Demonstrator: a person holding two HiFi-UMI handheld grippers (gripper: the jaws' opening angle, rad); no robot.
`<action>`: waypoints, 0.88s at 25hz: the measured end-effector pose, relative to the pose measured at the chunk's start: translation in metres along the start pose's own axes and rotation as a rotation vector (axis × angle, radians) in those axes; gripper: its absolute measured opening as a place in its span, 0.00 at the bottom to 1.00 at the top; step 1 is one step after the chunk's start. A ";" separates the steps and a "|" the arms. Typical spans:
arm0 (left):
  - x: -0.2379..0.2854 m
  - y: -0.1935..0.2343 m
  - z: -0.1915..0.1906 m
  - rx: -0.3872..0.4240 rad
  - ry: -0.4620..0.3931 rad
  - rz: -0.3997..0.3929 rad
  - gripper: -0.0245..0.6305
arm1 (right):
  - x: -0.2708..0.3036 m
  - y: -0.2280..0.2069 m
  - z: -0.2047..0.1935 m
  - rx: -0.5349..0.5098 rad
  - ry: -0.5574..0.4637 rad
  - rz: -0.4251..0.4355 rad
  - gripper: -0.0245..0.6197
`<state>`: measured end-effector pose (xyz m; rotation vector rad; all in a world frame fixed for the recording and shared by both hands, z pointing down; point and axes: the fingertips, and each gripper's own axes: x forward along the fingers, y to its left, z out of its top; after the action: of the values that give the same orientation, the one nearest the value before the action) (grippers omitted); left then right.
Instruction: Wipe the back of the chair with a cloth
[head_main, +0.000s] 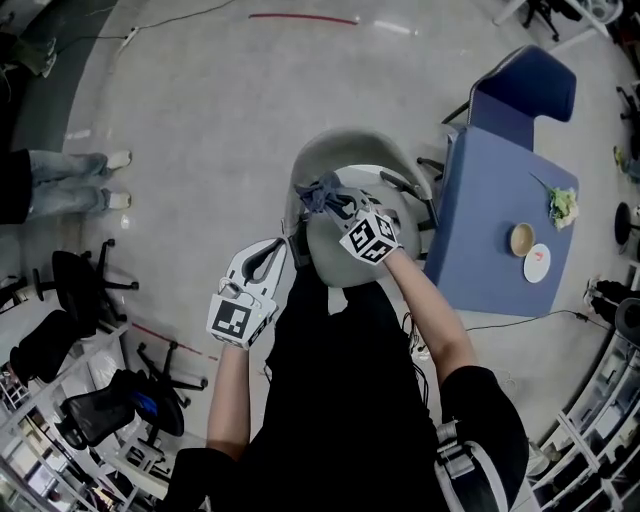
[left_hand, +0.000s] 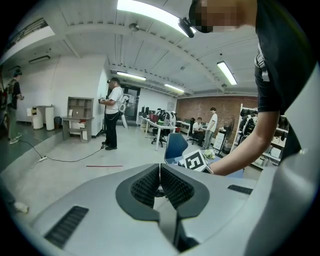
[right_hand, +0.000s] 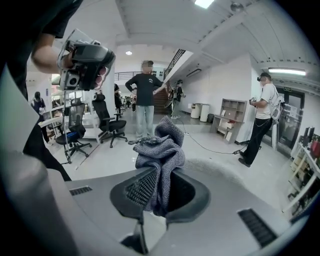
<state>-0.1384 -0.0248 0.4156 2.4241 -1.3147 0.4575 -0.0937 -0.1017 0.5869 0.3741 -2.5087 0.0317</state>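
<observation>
A grey chair (head_main: 345, 150) stands just in front of me, its pale backrest (head_main: 335, 255) nearest my body. My right gripper (head_main: 335, 203) reaches over the backrest and is shut on a blue-grey knitted cloth (head_main: 320, 192). In the right gripper view the cloth (right_hand: 161, 150) bunches up out of the gripper (right_hand: 159, 187), with the speckled grey chair surface (right_hand: 220, 172) just beyond. My left gripper (head_main: 280, 245) hovers left of the backrest, beside the chair. Its dark pads (left_hand: 145, 186) meet with nothing between them.
A blue table (head_main: 480, 200) stands right of the chair with a bowl (head_main: 521, 239), a plate (head_main: 537, 262) and a blue chair (head_main: 522, 92) behind it. Black office chairs (head_main: 80, 285) crowd the left. A person's legs (head_main: 70, 180) stand at far left; cables cross the floor.
</observation>
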 end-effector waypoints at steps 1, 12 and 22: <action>0.002 0.005 0.000 0.000 0.004 -0.003 0.08 | 0.007 -0.004 -0.001 -0.007 0.007 0.000 0.15; 0.014 0.034 -0.007 -0.020 0.032 -0.002 0.08 | 0.066 -0.037 -0.028 -0.038 0.098 0.016 0.16; 0.024 0.042 -0.011 -0.034 0.030 0.002 0.08 | 0.099 -0.056 -0.039 0.045 0.113 -0.019 0.16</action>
<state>-0.1627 -0.0585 0.4420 2.3793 -1.3022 0.4665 -0.1344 -0.1774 0.6716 0.4035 -2.3956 0.0985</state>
